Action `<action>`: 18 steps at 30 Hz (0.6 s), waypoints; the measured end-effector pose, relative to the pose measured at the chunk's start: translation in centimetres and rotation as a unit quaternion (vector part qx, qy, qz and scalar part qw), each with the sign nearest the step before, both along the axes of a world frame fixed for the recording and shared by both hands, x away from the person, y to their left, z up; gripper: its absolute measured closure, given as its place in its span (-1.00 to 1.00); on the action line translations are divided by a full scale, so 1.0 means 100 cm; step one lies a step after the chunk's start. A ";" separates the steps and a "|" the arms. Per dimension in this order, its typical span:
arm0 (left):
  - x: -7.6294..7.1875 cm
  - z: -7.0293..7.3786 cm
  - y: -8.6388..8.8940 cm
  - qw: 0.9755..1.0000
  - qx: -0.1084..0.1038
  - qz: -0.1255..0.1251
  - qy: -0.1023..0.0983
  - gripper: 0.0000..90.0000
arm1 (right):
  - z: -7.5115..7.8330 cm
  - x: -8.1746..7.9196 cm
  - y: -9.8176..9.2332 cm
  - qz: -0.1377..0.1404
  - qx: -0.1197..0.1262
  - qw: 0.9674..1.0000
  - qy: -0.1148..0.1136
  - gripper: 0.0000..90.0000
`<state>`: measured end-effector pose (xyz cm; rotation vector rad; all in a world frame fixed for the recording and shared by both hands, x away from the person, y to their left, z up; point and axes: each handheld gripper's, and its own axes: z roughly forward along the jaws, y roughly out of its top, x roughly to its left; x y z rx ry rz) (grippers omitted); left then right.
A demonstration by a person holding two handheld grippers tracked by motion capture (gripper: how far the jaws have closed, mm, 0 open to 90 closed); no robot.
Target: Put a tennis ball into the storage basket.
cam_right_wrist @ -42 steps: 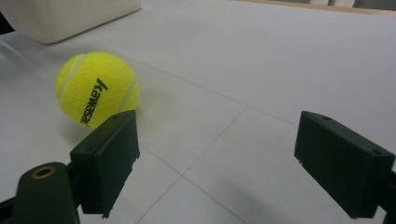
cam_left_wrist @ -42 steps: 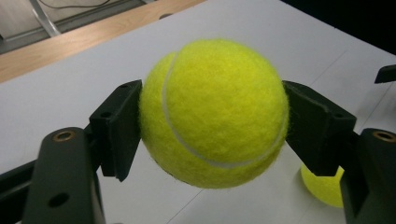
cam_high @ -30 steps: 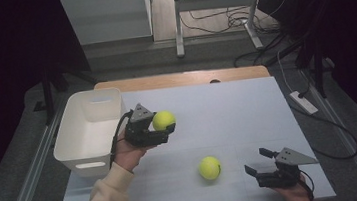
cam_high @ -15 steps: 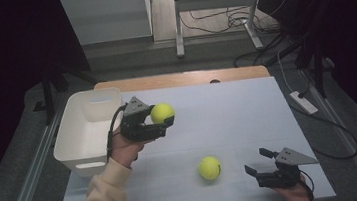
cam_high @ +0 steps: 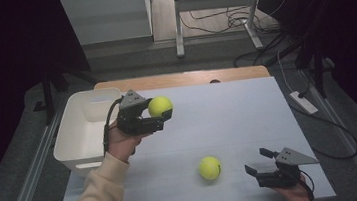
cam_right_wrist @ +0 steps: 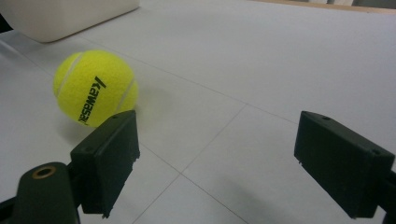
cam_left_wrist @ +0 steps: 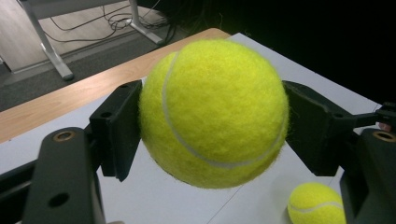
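Note:
My left gripper is shut on a yellow tennis ball and holds it in the air just right of the white bin. In the left gripper view both black pads press the sides of the held ball. A second tennis ball lies on the white table toward the front; in the left gripper view it shows low at the right. My right gripper rests near the front right with its jaws wide apart and nothing between them. In the right gripper view the lying ball sits just beyond the left pad.
The white bin stands at the table's left edge; its corner shows in the right gripper view. A wooden strip borders the far edge. Beyond it are metal table legs and cables on the floor. A power strip lies off the right side.
My left gripper has risen with the ball and drifted slightly toward the far side. The right gripper and the lying ball have stayed put.

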<state>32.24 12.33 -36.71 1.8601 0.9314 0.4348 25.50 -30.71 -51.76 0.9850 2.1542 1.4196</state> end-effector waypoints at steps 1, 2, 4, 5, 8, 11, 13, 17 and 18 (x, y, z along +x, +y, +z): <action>0.001 0.000 0.001 1.000 -0.001 0.001 0.002 -0.41 | 0.000 0.000 0.000 0.000 0.000 1.000 0.000 -0.69; 0.002 0.001 0.002 1.000 -0.001 0.002 0.003 -0.41 | 0.000 0.000 0.000 0.000 0.000 1.000 0.000 -0.69; 0.003 0.001 0.003 1.000 -0.002 0.004 0.003 -0.41 | 0.000 0.000 0.000 0.000 -0.001 1.000 0.001 -0.69; 0.003 0.001 0.004 1.000 -0.002 0.006 0.004 -0.41 | 0.000 0.000 0.000 0.000 0.000 1.000 0.000 -0.69; 0.005 0.002 0.008 1.000 -0.007 0.010 0.005 -0.41 | 0.000 0.000 0.000 0.001 0.000 1.000 0.000 -0.69; 0.008 0.003 0.011 1.000 -0.017 0.014 0.011 -0.41 | 0.000 0.000 0.000 0.002 -0.001 1.000 0.000 -0.69; 0.009 0.004 0.012 1.000 -0.016 0.016 0.010 -0.41 | 0.000 0.000 0.000 0.001 0.000 1.000 -0.001 -0.69; 0.011 0.006 0.018 1.000 -0.014 0.024 0.010 -0.41 | 0.000 0.000 -0.001 0.001 -0.001 1.000 0.000 -0.69; 0.012 0.006 0.019 0.999 -0.015 0.026 0.010 -0.41 | 0.000 0.000 -0.001 0.000 -0.001 1.000 0.000 -0.69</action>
